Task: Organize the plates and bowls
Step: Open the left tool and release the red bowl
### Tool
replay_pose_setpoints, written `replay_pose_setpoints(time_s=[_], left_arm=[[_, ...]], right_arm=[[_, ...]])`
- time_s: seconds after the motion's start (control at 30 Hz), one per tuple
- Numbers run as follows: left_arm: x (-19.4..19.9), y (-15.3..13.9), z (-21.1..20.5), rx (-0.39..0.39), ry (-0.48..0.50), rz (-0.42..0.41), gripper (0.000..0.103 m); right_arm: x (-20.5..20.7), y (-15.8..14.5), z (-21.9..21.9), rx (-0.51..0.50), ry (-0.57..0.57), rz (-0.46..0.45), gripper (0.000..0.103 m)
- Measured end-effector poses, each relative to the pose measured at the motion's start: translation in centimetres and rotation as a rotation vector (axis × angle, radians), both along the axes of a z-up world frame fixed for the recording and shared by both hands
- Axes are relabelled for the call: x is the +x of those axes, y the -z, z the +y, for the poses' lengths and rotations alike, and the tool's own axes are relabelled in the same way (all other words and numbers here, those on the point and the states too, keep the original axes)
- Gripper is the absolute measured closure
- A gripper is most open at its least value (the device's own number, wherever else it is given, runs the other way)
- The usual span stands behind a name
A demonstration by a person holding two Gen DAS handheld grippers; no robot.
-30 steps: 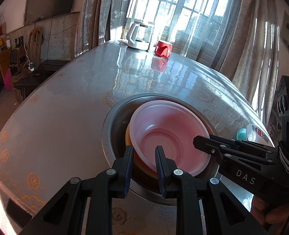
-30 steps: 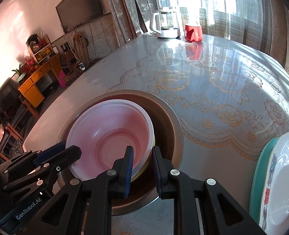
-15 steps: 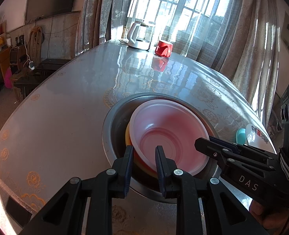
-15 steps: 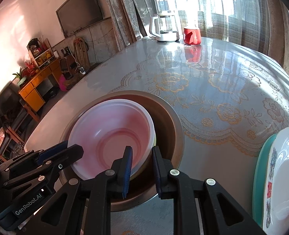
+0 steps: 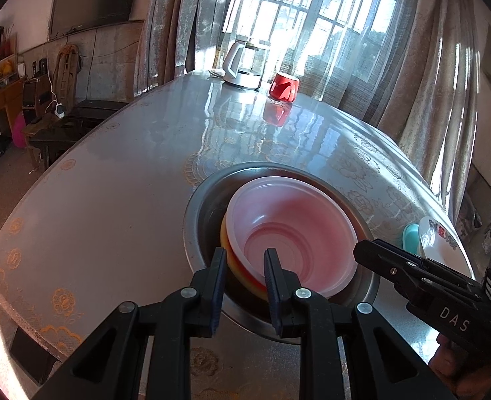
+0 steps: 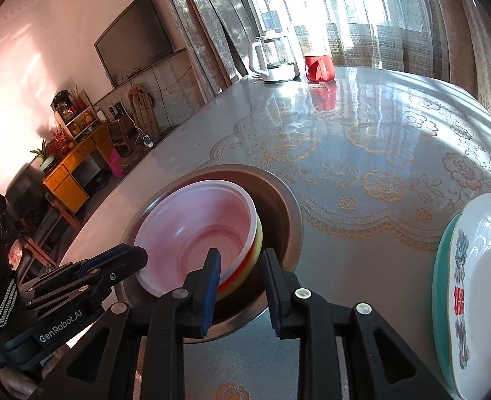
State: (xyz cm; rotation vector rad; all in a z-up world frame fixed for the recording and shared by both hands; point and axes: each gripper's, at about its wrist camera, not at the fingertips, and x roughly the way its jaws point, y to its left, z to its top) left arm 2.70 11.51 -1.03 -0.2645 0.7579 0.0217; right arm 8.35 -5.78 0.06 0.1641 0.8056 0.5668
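Note:
A pink plastic bowl (image 5: 292,226) (image 6: 205,230) sits nested on yellow and red bowls (image 6: 257,250) inside a steel basin (image 5: 199,206) (image 6: 288,206) on the table. My left gripper (image 5: 245,266) (image 6: 139,256) is shut on the near rim of the bowl stack, one finger inside the pink bowl and one outside. My right gripper (image 6: 240,266) (image 5: 360,250) straddles the opposite rim. Its jaws are opening, and the pads stand just off the stack's rim, which is still between them. A white flowered plate (image 6: 478,283) (image 5: 435,236) lies on a teal plate (image 6: 440,283) to the right.
A white kettle (image 5: 242,66) (image 6: 272,63) and a red cup (image 5: 283,86) (image 6: 318,66) stand at the table's far edge by the curtained window. The glossy lace-patterned tabletop (image 6: 378,153) spreads between them and the basin. The near table edge lies just below the grippers.
The right gripper's jaws have spread apart from the bowl rim, and its view has rolled a little. The left gripper and the bowl stack have stayed put.

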Motion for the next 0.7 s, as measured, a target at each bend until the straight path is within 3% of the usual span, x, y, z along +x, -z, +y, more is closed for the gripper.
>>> replay_pose_setpoints(time_s=[0.33, 0.7], left_arm=[[-0.5, -0.4, 0.1, 0.010, -0.013, -0.010, 0.080], [-1.1, -0.5, 1.0, 0.018, -0.060, -0.013, 0.079]], right_arm=[[0.1, 0.4, -2.2, 0.070, 0.057, 0.031, 0.068], [-0.1, 1.4, -2.8, 0.062, 0.080, 0.052, 0.068]])
